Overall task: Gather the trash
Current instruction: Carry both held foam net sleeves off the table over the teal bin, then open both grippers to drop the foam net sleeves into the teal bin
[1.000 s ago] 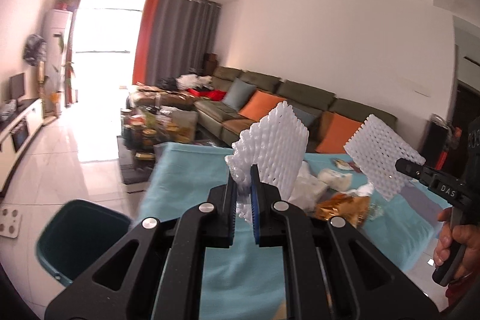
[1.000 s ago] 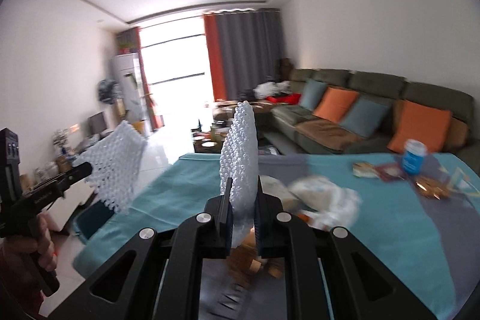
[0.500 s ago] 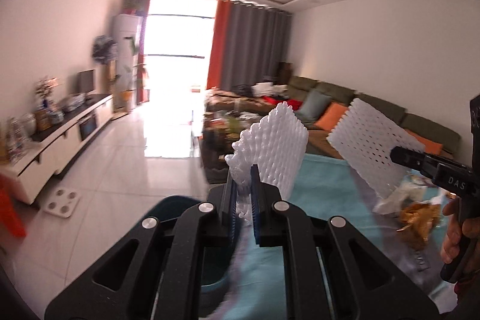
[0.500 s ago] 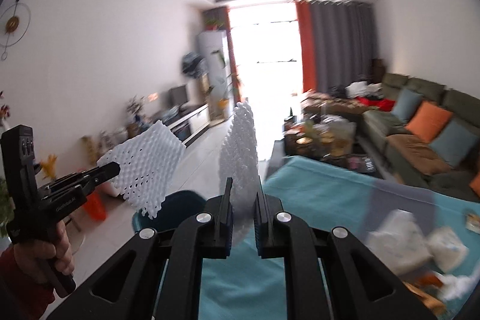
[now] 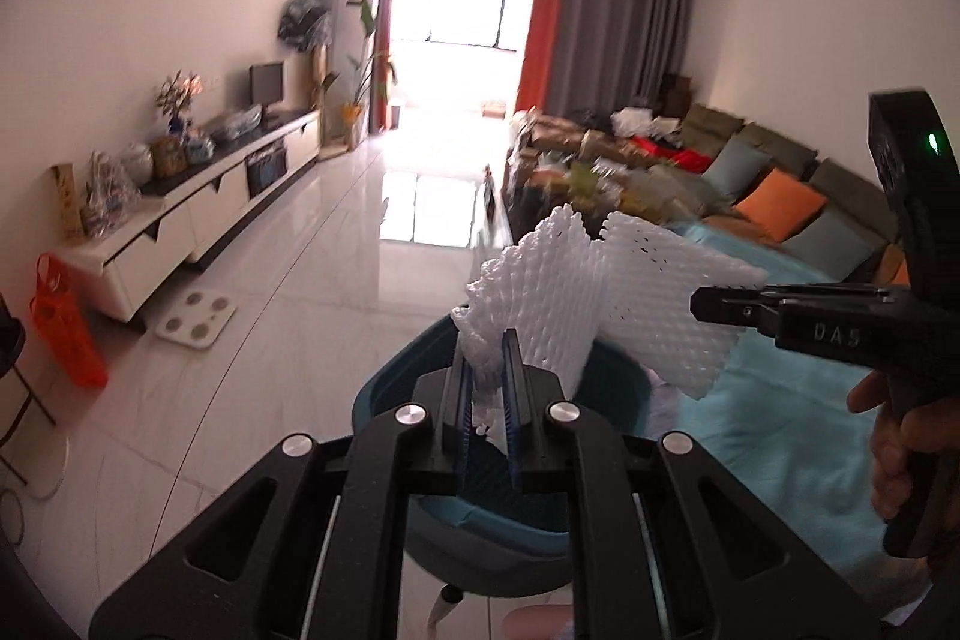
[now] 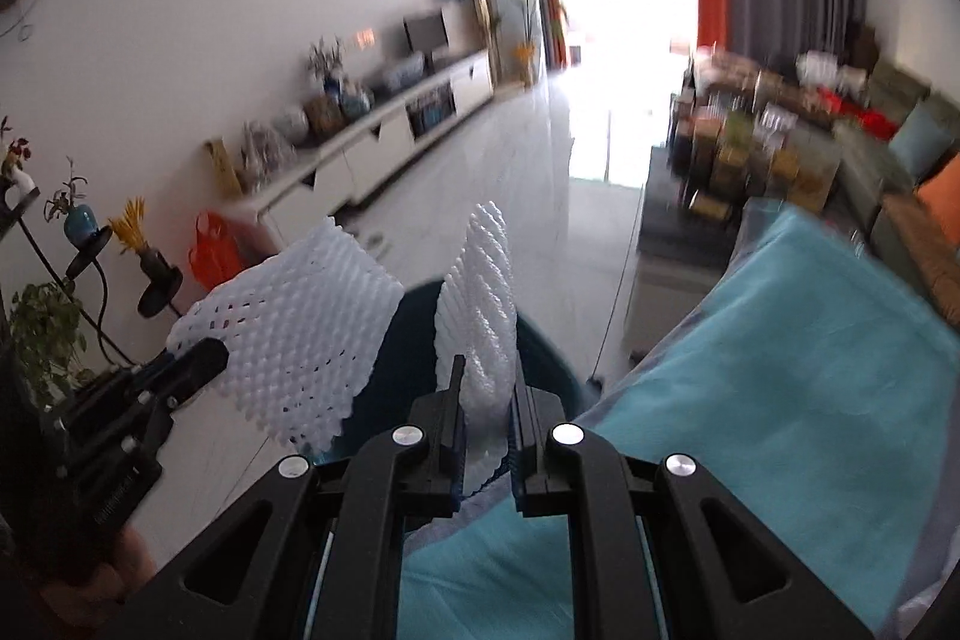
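Observation:
My left gripper (image 5: 487,388) is shut on a white foam net sleeve (image 5: 540,298) and holds it above a dark teal bin (image 5: 510,520) on the floor. My right gripper (image 6: 487,418) is shut on a second white foam net sleeve (image 6: 480,304), also over the bin's rim (image 6: 552,358). In the left wrist view the right gripper (image 5: 699,307) enters from the right with its sleeve (image 5: 660,304) beside mine. In the right wrist view the left gripper (image 6: 204,358) holds its sleeve (image 6: 300,340) at the left.
The table with a teal cloth (image 6: 780,400) lies to the right of the bin. A white TV cabinet (image 5: 198,214) runs along the left wall, with an orange bag (image 5: 66,322) and a scale (image 5: 195,316) on the floor. Sofa with cushions (image 5: 780,202) at the right.
Both grippers have swung left, away from the table, and down with their foam sleeves. The bin is now directly under them.

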### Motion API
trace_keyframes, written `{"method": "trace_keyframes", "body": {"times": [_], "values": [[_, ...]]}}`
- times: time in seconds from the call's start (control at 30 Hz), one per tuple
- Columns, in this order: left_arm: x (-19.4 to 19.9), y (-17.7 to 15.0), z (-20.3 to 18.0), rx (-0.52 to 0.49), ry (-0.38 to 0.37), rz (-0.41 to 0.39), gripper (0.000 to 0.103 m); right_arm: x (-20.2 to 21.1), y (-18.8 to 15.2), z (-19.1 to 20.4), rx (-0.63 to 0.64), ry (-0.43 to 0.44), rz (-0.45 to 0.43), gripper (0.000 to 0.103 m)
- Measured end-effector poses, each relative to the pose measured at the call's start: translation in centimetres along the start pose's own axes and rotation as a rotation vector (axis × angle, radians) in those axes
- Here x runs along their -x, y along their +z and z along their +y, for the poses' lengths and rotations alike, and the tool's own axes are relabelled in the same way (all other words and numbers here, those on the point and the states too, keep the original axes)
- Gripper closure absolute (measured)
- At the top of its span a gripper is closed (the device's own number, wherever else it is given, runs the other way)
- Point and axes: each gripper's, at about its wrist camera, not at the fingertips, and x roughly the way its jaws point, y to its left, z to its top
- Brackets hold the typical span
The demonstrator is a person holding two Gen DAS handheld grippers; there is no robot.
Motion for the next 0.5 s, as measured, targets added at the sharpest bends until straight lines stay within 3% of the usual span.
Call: {"method": "trace_keyframes", "body": {"times": [0.5], "values": [[-12.0, -3.3, 0.5, 0.067, 0.034, 0.183, 0.091, -7.9, 0.8, 1.7, 0.026, -0.029, 0.224, 0.090]]}}
